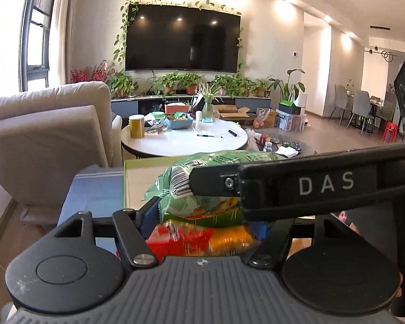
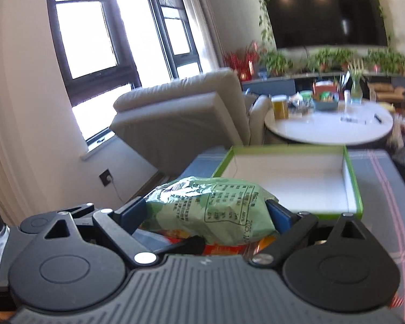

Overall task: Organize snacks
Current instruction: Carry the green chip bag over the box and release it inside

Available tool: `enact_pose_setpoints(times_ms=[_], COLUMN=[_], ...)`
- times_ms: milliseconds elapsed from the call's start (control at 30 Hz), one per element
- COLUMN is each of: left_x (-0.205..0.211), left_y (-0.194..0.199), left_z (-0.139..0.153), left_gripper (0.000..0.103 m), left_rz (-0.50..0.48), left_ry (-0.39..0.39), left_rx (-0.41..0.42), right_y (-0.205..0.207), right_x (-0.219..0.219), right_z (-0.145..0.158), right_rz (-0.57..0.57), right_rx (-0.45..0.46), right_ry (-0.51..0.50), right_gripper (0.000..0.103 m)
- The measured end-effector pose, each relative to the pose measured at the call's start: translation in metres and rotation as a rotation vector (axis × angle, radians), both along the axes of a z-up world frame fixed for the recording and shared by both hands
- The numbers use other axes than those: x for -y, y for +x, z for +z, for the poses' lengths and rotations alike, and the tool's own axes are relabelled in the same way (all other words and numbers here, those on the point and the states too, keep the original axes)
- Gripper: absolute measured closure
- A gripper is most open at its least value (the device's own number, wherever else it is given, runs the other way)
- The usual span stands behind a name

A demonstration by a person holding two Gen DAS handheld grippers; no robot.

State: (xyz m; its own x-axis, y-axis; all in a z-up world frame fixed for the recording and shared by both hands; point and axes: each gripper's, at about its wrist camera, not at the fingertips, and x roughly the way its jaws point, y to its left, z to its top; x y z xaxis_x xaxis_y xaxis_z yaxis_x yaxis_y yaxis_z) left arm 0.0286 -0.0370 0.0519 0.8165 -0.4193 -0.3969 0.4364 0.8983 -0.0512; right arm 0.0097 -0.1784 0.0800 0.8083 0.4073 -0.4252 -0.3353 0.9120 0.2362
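We are early in the job, as far as we can judge. The green-edged box (image 2: 289,178) sits open on the blue-grey cloth (image 2: 378,178) that covers our surface, and its white floor shows nothing in it yet, though the near corner is hidden behind the bag.

Our right tongs (image 2: 210,213) are clamped on the green snack bag (image 2: 210,205), a blue pad pressed into each side of it. The bag is carried low, just in front of the box and not yet over its rim. From the left wrist view we see the same green bag (image 1: 202,189) with the right tool's black finger lying across it.

Our left tongs (image 1: 202,232) point at the same pile. One blue pad shows at the bag's left side; the other is hidden behind the right tool, so we cannot tell whether these tongs are apart or closed on anything.

Under the green bag lies a red and orange packet (image 1: 199,237), blurred, still waiting outside the box.

So we judge nothing is stowed yet: the green bag has to go into the box, then the red and orange packet. Further off, the round white table (image 1: 183,140) carries a blue bowl (image 1: 179,122) of more packets, which may or may not be part of our lot.
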Motion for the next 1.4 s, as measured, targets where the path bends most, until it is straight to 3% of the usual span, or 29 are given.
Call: enact_pose_setpoints(times_ms=[433, 1033, 1400], left_x=[0.01, 0.032, 0.036], left_y=[0.054, 0.172, 0.203], left_z=[-0.002, -0.043, -0.053], left_gripper=[0.039, 0.038, 0.036], left_rz=[0.004, -0.013, -0.001], left_ry=[0.045, 0.125, 0.213], left_rx=[-0.02, -0.133, -0.144], right_y=[0.057, 0.153, 0.182], right_x=[0.012, 0.027, 0.024], right_z=[-0.01, -0.051, -0.056], right_rz=[-0.006, -0.066, -0.084], right_rx=[-0.006, -0.172, -0.231], right_ry=[0.04, 0.119, 0.129], right_gripper=[0.012, 0.012, 0.012])
